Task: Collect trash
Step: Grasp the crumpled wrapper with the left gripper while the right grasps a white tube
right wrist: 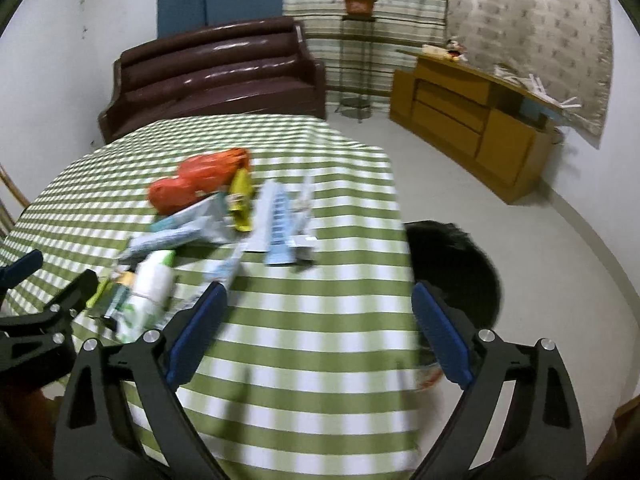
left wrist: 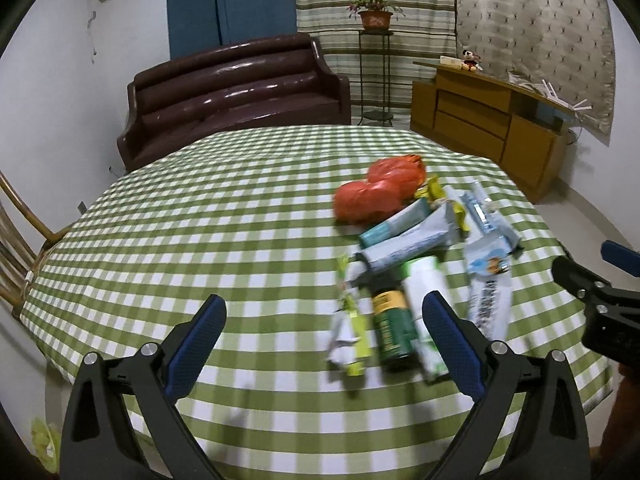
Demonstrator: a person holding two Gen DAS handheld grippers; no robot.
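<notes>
Hovering: both grippers (left wrist: 324, 320) (right wrist: 316, 316) gaping (seemingly empty).

Lying open across the checked tablecloth (left wrist: 200, 216) on the left half, with nothing standing between the left gripper (left wrist: 324, 344) and the far edge. Crowding the right half: a trash heap (left wrist: 416, 240) running from the red bag (left wrist: 380, 192) down to the green can (left wrist: 390, 332). Blocking the floor beside the table's right edge: a black bin (right wrist: 456, 264), just ahead of the right gripper (right wrist: 316, 332).
</notes>
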